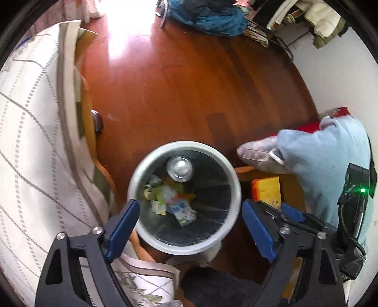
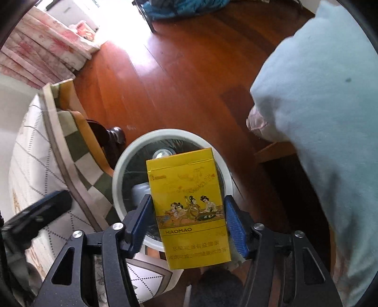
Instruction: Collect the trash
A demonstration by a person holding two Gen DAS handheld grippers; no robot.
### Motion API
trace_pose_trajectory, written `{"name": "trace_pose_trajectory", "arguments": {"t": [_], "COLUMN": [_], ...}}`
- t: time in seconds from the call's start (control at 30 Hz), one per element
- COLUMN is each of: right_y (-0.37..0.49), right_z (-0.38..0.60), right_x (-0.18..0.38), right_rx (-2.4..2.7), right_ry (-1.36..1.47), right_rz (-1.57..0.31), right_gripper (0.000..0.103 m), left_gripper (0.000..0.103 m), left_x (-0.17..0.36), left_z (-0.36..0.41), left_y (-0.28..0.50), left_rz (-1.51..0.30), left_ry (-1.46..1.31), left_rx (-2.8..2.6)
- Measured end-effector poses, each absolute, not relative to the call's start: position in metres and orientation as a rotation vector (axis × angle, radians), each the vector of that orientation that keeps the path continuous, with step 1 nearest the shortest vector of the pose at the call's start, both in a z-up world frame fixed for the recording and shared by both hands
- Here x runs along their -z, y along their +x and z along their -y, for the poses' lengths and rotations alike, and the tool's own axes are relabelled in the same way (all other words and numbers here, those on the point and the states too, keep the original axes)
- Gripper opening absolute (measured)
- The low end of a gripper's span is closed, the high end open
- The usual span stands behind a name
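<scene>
A round white trash bin (image 1: pixel 232 183) stands on the wooden floor, lined in black, with a metal can (image 1: pixel 179 165) and several wrappers (image 1: pixel 173 204) inside. My left gripper (image 1: pixel 191 222) is open and empty just above the bin's near rim. My right gripper (image 2: pixel 187 222) is shut on a yellow cigarette pack (image 2: pixel 189 207) marked HAOMAO and holds it upright over the bin (image 2: pixel 119 172). The pack also shows at the right of the left wrist view (image 1: pixel 267 189), between the right gripper's blue fingers.
A bed with a white patterned cover (image 1: pixel 30 141) lies along the left. A light blue trouser leg (image 2: pixel 319 118) and a slipper (image 1: pixel 257 153) are at the right. Blue clothes (image 1: pixel 212 16) lie at the far end of the wooden floor (image 1: pixel 184 78).
</scene>
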State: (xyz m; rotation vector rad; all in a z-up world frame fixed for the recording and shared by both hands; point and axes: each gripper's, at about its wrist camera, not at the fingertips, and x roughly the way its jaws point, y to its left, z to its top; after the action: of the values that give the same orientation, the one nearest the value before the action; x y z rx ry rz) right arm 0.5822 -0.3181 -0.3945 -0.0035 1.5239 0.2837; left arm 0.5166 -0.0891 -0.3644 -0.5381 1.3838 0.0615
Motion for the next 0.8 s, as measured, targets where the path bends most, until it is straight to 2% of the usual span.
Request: {"name": "trace_pose_trajectory", "arguments": {"t": [0.07,0.37,0.8], "right_y": [0.582,0.553,0.452], "right_z": [0.315,0.306,0.336], "right_x": [0.398,0.357,0.213], "right_rx": [-0.282,-0.261,-0.332], "right_ry": [-0.013,-0.091,-0.071], "right_rz": [-1.525,-1.458,-1.264], "right_gripper": [0.102,0.102,0.102], "left_gripper": [0.096,0.096,0.096], "left_x": [0.361,0.306,0.196], "left_z": [0.08,0.081,0.102], "left_y": [0.508,0.467,0.378], "left_rz": [-1.375,-1.27,-1.109], "left_ry": [-0.509,-0.309,-0.225], "left_rx": [-0.089,-0.226,-0.254]}}
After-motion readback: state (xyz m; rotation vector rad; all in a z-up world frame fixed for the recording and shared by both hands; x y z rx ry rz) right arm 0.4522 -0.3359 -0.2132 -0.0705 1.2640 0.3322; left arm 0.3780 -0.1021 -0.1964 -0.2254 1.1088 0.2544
